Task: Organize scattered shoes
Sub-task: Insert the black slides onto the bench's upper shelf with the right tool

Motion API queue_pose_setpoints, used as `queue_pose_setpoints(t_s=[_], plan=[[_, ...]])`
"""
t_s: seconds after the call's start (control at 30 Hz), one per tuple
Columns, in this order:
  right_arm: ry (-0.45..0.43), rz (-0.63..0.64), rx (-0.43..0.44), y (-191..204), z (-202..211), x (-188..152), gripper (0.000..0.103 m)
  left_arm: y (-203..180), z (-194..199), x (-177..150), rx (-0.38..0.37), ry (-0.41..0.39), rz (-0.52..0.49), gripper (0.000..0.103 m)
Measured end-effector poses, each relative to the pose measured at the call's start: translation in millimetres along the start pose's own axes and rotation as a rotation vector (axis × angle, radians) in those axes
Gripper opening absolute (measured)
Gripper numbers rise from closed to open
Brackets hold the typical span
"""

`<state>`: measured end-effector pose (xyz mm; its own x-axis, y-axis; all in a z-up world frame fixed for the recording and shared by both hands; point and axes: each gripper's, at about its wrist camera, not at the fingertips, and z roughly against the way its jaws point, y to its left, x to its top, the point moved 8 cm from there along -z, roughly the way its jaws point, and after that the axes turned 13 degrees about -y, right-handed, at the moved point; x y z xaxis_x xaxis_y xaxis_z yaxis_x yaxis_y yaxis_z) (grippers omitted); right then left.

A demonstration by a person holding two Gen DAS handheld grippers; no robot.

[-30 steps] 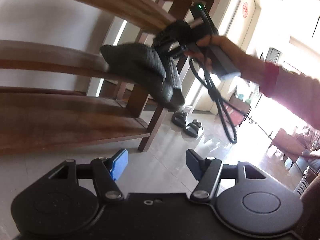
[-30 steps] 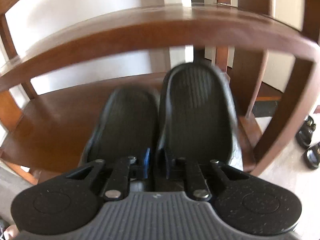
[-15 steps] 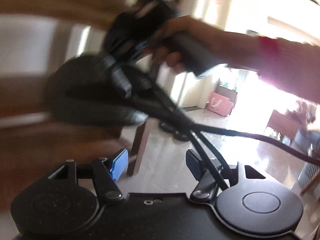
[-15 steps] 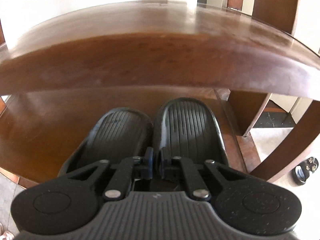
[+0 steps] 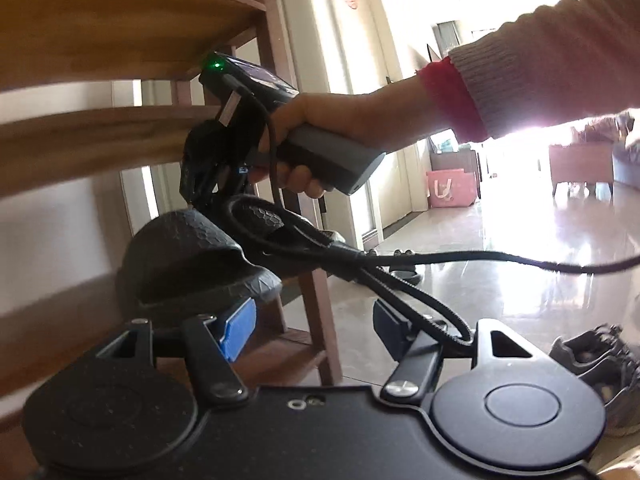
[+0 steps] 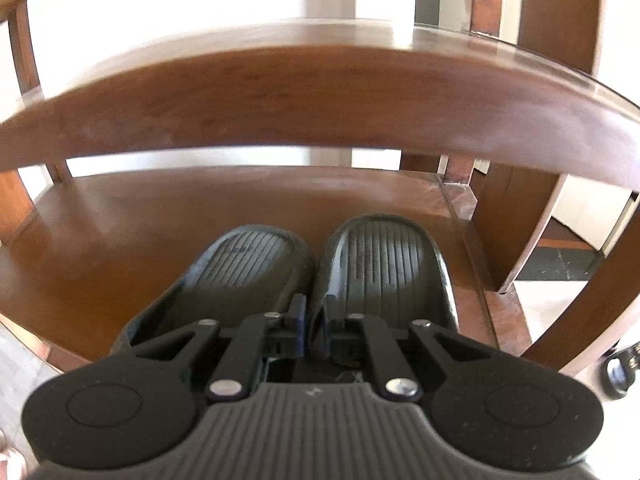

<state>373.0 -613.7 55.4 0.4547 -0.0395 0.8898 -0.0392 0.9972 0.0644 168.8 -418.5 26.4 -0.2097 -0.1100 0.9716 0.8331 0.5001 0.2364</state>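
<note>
Two black slippers lie side by side, soles up, above a brown wooden rack shelf. My right gripper is shut on their inner edges, pinching both together. I cannot tell if they rest on the shelf. In the left wrist view the same slippers hang at the rack's right end under a hand in a pink sleeve. My left gripper stands open just below them with nothing between its blue pads.
An upper shelf board runs close over the slippers, and a rack post stands to their right. A black cable drapes over my left gripper. On the shiny floor lie a grey sneaker and dark sandals.
The right gripper carried the slippers in under the upper board and over the lower shelf. The left gripper rolled upright and moved closer beneath the slippers, its jaws still open.
</note>
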Motion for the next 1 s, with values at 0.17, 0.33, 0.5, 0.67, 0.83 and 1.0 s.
queue_pose_setpoints(t_s=[0.17, 0.33, 0.5, 0.67, 0.83, 1.0], plan=[[-0.035, -0.028, 0.006, -11, 7, 5, 0.013, -1, 2, -3, -0.024, 0.003, -0.033, 0.065], [-0.082, -0.061, 0.04, -6, 17, 11, 0.013, 7, -4, -11, -0.003, 0.008, -0.057, 0.065], [-0.141, -0.1, 0.123, -8, 51, 11, 0.013, 13, -17, -13, 0.017, 0.017, -0.066, 0.066], [-0.194, -0.12, 0.172, -20, 110, -7, 0.014, -1, 1, -7, -0.003, -0.024, -0.088, 0.066], [-0.201, -0.102, 0.193, -16, 173, -67, 0.013, -5, 21, -19, -0.03, 0.004, -0.139, 0.064], [-0.087, -0.093, 0.183, -16, 181, -114, 0.014, 25, 28, -29, -0.017, 0.067, 0.01, 0.065]])
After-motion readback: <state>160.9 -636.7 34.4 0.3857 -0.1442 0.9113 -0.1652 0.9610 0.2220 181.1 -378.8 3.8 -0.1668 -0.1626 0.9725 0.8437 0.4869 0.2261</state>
